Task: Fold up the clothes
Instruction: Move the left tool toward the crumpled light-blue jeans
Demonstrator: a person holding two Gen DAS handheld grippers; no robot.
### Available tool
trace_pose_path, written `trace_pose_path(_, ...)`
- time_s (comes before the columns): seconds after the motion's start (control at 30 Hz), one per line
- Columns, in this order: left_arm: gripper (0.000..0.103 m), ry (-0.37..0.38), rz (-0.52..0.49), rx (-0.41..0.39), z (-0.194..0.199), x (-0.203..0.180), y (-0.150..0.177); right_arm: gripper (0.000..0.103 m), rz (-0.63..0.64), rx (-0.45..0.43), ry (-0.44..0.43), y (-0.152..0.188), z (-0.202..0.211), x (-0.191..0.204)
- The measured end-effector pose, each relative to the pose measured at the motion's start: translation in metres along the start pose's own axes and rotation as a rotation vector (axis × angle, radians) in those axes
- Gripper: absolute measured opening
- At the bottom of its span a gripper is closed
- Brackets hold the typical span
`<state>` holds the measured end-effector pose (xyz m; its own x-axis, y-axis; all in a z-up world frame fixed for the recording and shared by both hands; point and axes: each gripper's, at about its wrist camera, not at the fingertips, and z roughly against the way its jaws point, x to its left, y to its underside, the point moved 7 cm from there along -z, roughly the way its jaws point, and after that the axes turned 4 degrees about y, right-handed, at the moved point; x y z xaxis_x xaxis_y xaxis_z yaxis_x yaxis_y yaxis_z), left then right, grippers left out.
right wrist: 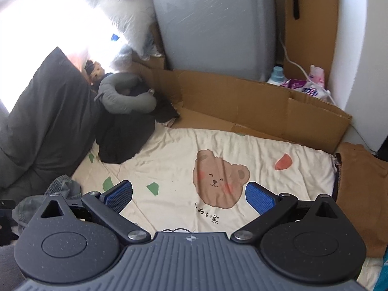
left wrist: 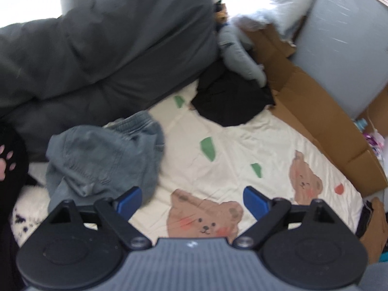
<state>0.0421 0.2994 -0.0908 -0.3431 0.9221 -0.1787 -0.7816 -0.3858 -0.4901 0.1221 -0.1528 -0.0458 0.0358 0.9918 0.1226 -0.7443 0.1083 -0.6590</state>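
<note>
Crumpled grey-blue shorts (left wrist: 101,155) are dumped on the near-left of the bear-print sheet (left wrist: 242,150), black garment (left wrist: 230,99) piled farther back. Left gripper (left wrist: 192,200) and right gripper (right wrist: 189,195) are both held wide apart, nothing gripped.

Left tool (left wrist: 192,200) and right tool (right wrist: 189,195) — both gaping, angled downward.

1. The cream bedsheet (right wrist: 169,150) carries dark handwritten-style characters just below its brown bear print (right wrist: 218,181); they read roughly as "わい熊", with the first character partly lost
2. A pink and white pack (right wrist: 311,91) behind the cardboard (right wrist: 242,101) bears blue lettering, too small and tilted to read
</note>
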Motion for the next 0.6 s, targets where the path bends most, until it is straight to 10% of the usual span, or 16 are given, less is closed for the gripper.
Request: trace_pose_path(0.6, 0.101, -0.202, 0.129, 0.025, -0.035, 0.113, 0.007, 0.102, 0.018, 0.146, -0.141, 0.031, -0.109, 0.055)
